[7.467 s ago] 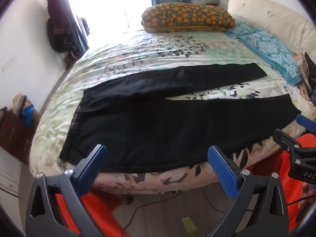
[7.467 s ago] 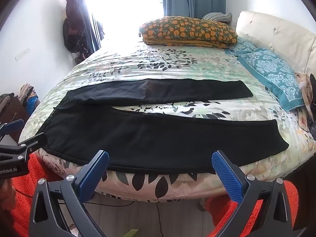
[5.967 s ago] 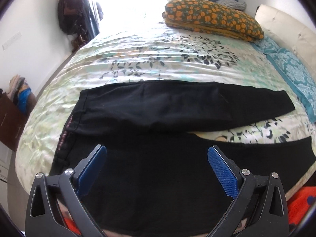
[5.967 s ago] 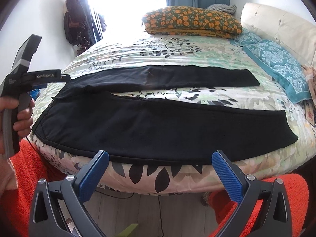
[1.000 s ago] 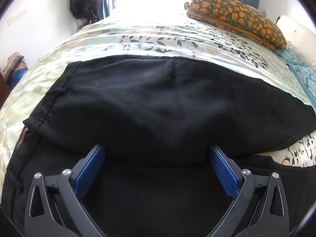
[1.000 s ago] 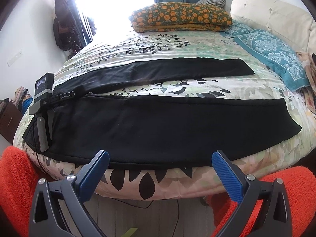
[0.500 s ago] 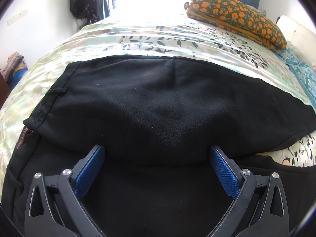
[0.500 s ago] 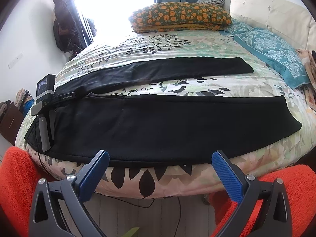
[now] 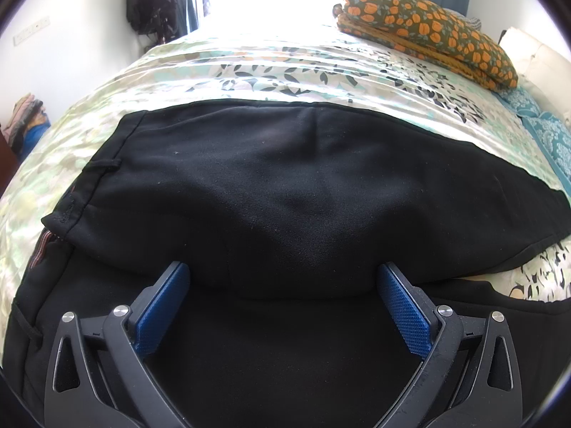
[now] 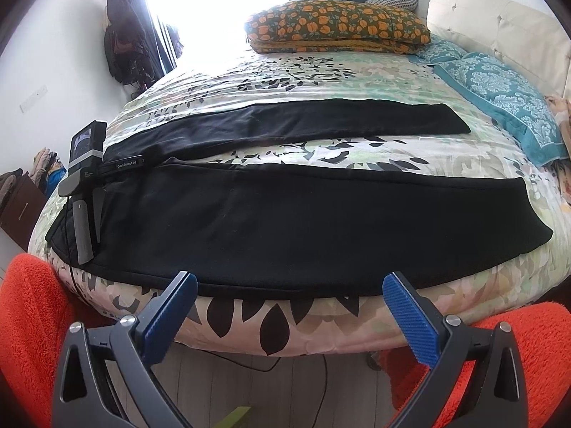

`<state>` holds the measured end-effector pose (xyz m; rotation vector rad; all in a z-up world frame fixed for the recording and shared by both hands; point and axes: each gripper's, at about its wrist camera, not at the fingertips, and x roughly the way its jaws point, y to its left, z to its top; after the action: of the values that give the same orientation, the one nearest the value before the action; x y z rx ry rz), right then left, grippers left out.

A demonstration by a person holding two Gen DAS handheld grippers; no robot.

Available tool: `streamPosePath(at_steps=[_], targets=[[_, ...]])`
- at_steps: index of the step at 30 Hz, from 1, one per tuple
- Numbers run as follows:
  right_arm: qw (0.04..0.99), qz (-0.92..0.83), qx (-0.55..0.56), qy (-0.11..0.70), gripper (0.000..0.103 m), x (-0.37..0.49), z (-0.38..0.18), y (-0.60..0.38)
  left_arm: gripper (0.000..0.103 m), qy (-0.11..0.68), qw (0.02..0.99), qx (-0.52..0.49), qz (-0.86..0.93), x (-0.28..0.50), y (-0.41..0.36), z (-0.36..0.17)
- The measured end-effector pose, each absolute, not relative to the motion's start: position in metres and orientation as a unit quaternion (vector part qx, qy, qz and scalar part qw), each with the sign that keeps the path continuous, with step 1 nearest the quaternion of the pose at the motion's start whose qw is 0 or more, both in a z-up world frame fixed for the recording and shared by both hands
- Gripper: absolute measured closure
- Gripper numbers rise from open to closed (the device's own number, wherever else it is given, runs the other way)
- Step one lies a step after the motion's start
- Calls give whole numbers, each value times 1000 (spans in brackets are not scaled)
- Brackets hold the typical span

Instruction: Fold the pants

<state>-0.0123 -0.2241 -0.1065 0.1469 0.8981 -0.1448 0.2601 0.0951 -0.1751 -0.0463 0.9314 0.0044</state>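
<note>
Pants (image 10: 292,221) — black, spread flat across the near part of the bed (image 10: 321,71) with the waistband toward its left edge and both legs running toward the right edge, the nearer leg along the bed's front edge and the farther leg set apart from it by a wedge of floral bedspread. Over the waist end, near the bed's front left corner, the left hand-held gripper (image 9: 282,281) sits low on the fabric with its blue-padded fingers (image 9: 162,306) spread wide, a raised bulge of black cloth between them; whether the pads touch the cloth I cannot tell. In the right wrist view its body and camera (image 10: 87,178) show over that same waist end. The right hand-held gripper (image 10: 285,287) hangs off the bed's front edge, spread just as wide and holding nothing, its tips level with the hem of the nearer leg. Orange-red fuzzy fabric (image 10: 32,321) shows at both lower corners of that view. At the bed's far edge lies an orange-patterned pillow (image 10: 339,25) — and along the right edge, teal patterned pillows (image 10: 499,85) sit by the cream headboard (image 10: 499,25).
</note>
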Motion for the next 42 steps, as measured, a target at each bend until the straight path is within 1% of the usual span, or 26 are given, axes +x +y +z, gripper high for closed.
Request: streamPosePath(at_steps=[6, 42], targets=[[892, -75, 87, 437, 0, -12, -109, -231, 0, 449, 893, -22, 2, 260, 95, -175], [887, -64, 84, 450, 0, -5, -118, -225, 0, 449, 893, -22, 3, 260, 95, -175]])
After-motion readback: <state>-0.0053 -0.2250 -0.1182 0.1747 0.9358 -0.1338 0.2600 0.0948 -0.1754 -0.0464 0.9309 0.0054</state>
